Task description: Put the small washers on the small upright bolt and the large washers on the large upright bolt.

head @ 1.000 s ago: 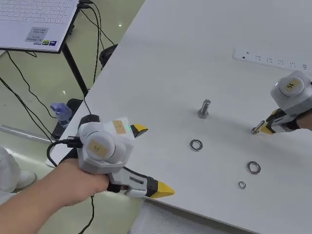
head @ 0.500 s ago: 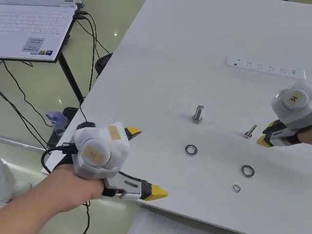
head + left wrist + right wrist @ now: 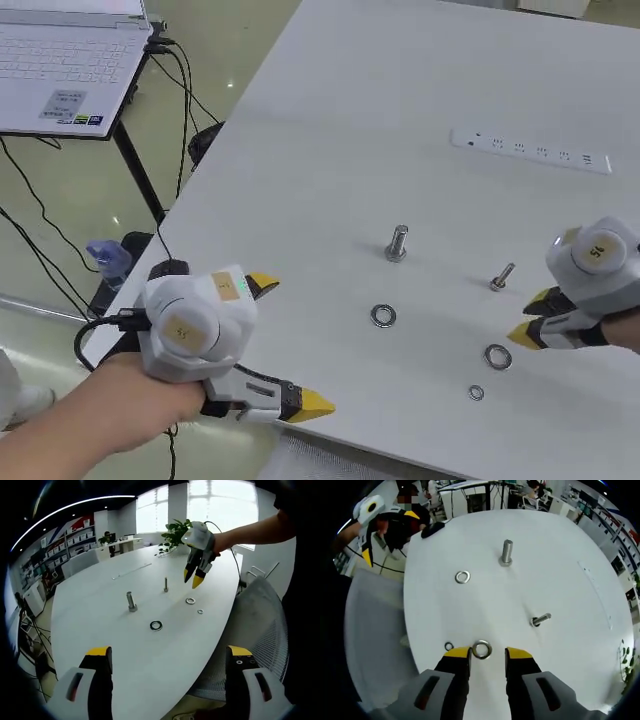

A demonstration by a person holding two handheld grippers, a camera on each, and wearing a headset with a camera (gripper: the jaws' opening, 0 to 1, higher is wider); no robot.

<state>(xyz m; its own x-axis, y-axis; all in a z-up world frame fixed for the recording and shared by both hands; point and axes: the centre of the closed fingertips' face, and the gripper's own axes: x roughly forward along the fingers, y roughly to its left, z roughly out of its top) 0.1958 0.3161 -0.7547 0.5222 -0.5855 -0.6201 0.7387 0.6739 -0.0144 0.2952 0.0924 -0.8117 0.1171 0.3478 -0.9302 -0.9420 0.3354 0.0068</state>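
The large bolt (image 3: 397, 243) (image 3: 131, 601) (image 3: 506, 551) stands upright mid-table, with the small bolt (image 3: 502, 276) (image 3: 166, 584) (image 3: 540, 619) upright to its right. One large washer (image 3: 383, 316) (image 3: 463, 576) lies in front of the large bolt. A second large washer (image 3: 497, 356) (image 3: 481, 649) lies flat just ahead of my right gripper (image 3: 530, 316) (image 3: 488, 653), which is open and hovers over it. A small washer (image 3: 476, 393) (image 3: 449, 645) lies beside that. My left gripper (image 3: 288, 344) (image 3: 169, 652) is open wide and empty at the table's near edge.
A white power strip (image 3: 530, 152) lies at the back of the white table (image 3: 330, 150). A laptop (image 3: 60, 60) sits on a stand left of the table, with cables and a bottle (image 3: 105, 255) on the floor. A mesh chair (image 3: 260, 630) stands at the near edge.
My right gripper has pulled back from the small bolt, which stands free, and come down toward the nearer large washer. The left gripper has stayed roughly where it was; the head camera shifted.
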